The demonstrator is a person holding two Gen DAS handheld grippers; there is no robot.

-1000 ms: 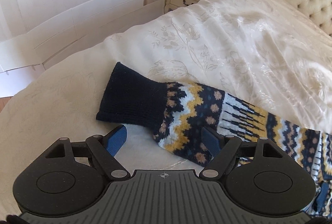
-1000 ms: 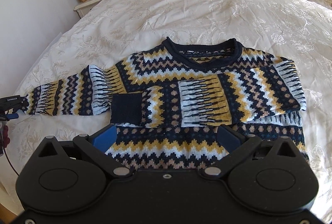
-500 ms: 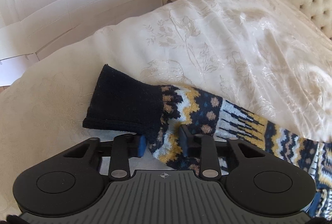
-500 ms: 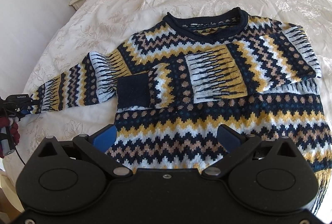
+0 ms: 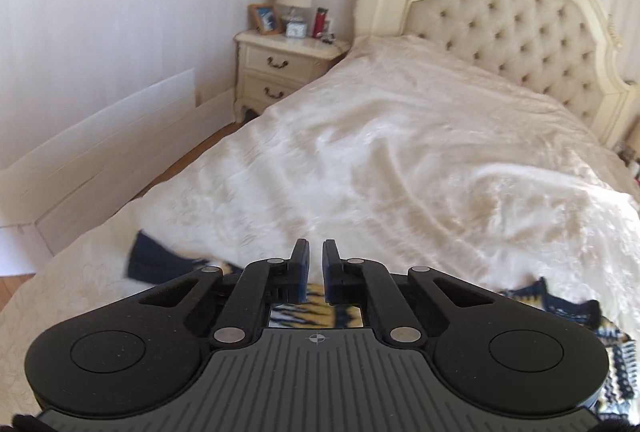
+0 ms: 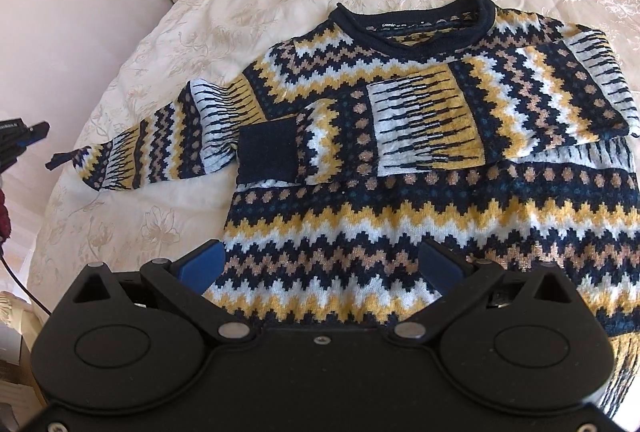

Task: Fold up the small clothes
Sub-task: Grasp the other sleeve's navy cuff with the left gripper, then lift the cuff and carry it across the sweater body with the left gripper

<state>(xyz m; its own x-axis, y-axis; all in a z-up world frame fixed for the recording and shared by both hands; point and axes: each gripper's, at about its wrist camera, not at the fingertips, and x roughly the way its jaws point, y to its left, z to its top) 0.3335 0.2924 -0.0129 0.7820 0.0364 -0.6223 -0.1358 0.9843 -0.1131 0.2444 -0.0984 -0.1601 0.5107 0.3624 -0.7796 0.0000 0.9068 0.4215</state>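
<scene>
Two things have changed in the last second on my left side. The left tongs [image 5: 315,264], which were spread wide on either side of the sweater's left sleeve [image 6: 160,143], have drawn in until only a thin slit is left between the blue pads. The left wrist view has also swung up from the knit to the bed [image 5: 400,151] and its headboard.

The navy cuff [image 5: 152,260] shows, blurred, just left of the tips, and patterned knit is visible under the finger bases. I can't see fabric between the tips themselves, so I cannot tell whether the pinch has taken. My guess is that it has and the lift has begun.

The right tongs [image 6: 320,264] hang spread apart over the hem, holding nothing.

The sweater [image 6: 400,232] lies flat, face up, in the middle of the bed with its collar toward the headboard. The right sleeve [image 6: 420,127] is already folded across the chest. The left sleeve is stretched out sideways toward the bed's edge.

If the grip is good, this sleeve goes over the chest next to match the other one. I'd watch for the cuff slipping free on the way.
</scene>
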